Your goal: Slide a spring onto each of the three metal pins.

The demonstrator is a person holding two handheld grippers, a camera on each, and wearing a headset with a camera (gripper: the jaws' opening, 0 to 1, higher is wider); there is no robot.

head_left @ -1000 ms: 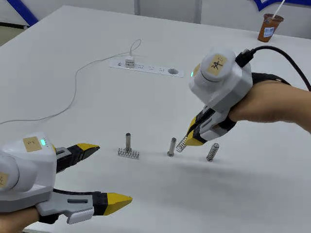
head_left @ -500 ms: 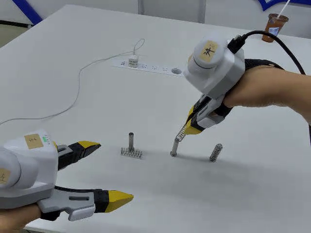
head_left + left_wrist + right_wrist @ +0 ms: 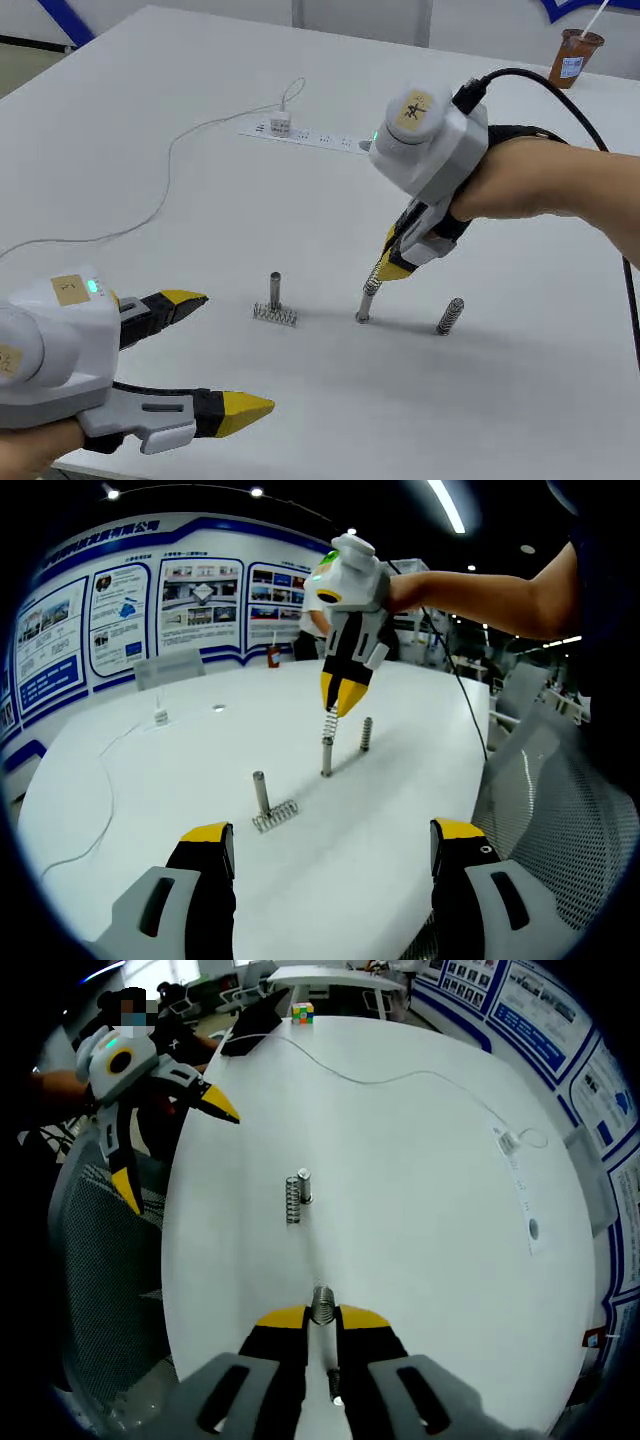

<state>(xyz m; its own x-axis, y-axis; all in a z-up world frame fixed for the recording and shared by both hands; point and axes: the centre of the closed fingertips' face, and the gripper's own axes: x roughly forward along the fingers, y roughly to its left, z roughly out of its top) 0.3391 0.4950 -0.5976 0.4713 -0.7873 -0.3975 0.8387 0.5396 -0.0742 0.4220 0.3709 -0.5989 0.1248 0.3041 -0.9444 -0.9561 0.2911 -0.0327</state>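
Three metal pins stand in a row on the white table (image 3: 200, 230). My right gripper (image 3: 391, 264) is shut on a spring (image 3: 374, 276), which hangs slanted with its lower end at the top of the middle pin (image 3: 364, 306). From the left gripper view, that spring (image 3: 329, 720) sits directly over the middle pin (image 3: 326, 758). The left pin (image 3: 275, 289) is bare, and a second spring (image 3: 275, 315) lies flat at its base. The right pin (image 3: 450, 316) wears a spring. My left gripper (image 3: 224, 352) stays open low at the near left, holding nothing.
A power strip (image 3: 310, 138) with a white cable (image 3: 160, 195) lies at the back of the table. A drink cup (image 3: 575, 57) stands far right. A coloured cube (image 3: 305, 1013) sits at a far end. A mesh chair (image 3: 560, 810) stands beside the table edge.
My right gripper has risen and moved left with the spring, from low between the middle and right pins to above the middle pin. The left gripper has held still.
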